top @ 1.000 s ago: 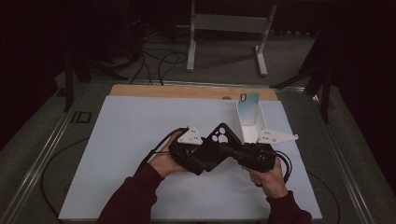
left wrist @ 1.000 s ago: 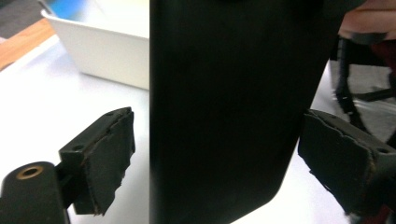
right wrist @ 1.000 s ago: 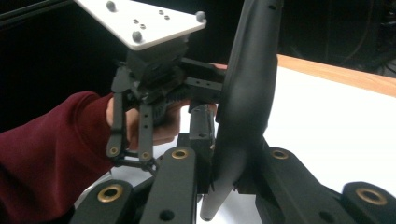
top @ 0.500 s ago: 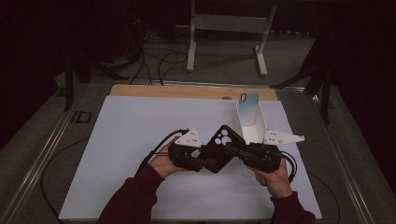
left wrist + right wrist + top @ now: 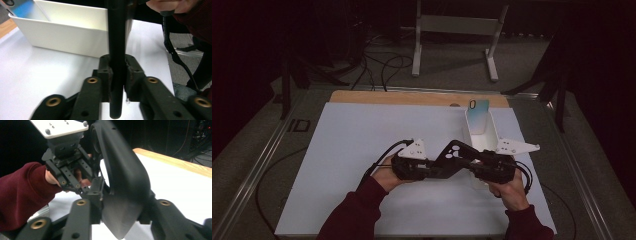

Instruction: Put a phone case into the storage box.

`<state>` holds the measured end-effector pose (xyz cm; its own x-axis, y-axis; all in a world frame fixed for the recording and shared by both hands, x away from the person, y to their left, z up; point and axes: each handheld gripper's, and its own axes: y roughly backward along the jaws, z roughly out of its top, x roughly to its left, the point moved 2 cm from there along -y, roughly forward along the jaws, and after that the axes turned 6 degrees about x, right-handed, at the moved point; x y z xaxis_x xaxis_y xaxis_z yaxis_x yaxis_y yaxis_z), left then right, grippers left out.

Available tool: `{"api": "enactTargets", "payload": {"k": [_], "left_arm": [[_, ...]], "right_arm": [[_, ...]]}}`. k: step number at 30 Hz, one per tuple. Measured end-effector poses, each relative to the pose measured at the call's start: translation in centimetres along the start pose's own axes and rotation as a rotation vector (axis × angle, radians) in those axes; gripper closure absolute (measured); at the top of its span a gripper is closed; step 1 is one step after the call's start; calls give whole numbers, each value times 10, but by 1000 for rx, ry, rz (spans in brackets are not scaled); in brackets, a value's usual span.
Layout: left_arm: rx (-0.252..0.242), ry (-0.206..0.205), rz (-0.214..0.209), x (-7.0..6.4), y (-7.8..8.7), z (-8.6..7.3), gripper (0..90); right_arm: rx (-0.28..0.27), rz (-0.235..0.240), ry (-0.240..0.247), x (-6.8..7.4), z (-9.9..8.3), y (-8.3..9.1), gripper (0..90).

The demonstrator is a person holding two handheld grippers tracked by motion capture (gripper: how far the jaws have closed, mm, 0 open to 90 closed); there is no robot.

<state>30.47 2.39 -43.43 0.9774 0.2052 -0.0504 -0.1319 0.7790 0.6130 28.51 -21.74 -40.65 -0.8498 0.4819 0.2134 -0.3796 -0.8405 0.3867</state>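
A black phone case (image 5: 455, 152) with camera holes hangs above the white mat, held between both grippers. My left gripper (image 5: 433, 167) is shut on its left end; in the left gripper view the case (image 5: 117, 45) stands edge-on between the jaws of that gripper (image 5: 117, 80). My right gripper (image 5: 476, 165) is shut on the other end, and its own view shows the case (image 5: 122, 175) curving up out of the right gripper (image 5: 120, 217), with the left gripper (image 5: 96, 188) clamped on it farther off. A phone (image 5: 478, 112) with a pale blue back leans in the white bin (image 5: 492, 135).
The white bin (image 5: 70, 40) stands just beyond the grippers, right of centre on the white mat (image 5: 362, 135). A wooden strip (image 5: 412, 97) runs along the table's far edge. Cables trail from both grippers. A metal stand (image 5: 457, 30) is on the floor beyond the table.
Both hands have drifted slightly toward the near edge and a little apart, still holding the case between them. The bin and the phone have not moved.
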Motion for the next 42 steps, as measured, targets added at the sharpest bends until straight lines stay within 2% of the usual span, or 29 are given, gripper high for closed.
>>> {"api": "enactTargets", "payload": {"k": [7, 12, 17, 20, 26, 30, 31, 32, 36, 38, 40, 42], "left_arm": [[-6, -21, 20, -4, -2, 2, 805], [-10, -20, 51, -2, 1, 2, 808], [-21, -2, 86, 0, 3, 1, 808], [-21, 9, 105, 1, 2, 1, 809], [-16, 24, 141, 2, 2, 1, 808], [-16, 24, 141, 2, 2, 1, 808], [-18, 38, 176, 2, 2, 2, 808], [-19, 41, 182, 2, 2, 2, 808], [-20, 60, 220, 3, 1, 2, 808], [-24, 69, 223, 3, 1, 2, 808], [-31, 84, 245, 3, 0, 2, 808], [-40, 97, 258, 3, -1, 2, 808]], "right_arm": [[8, -22, -28, -1, 2, -5, 443], [6, -103, -46, -2, 2, -6, 240], [12, -161, -60, -2, 2, -4, 145], [15, -187, -67, 0, 3, -3, 133], [5, -208, -80, 0, 4, -2, 115], [4, -214, -87, 0, 4, -1, 115], [4, -214, -87, 0, 4, -1, 115], [-3, -251, -103, 0, 5, -2, 107], [-16, -267, -118, 0, 7, -4, 103], [-21, -272, -123, 0, 8, -4, 101], [-33, -292, -134, 1, 11, -6, 97], [-45, -290, -142, 2, 13, -7, 94]]}}
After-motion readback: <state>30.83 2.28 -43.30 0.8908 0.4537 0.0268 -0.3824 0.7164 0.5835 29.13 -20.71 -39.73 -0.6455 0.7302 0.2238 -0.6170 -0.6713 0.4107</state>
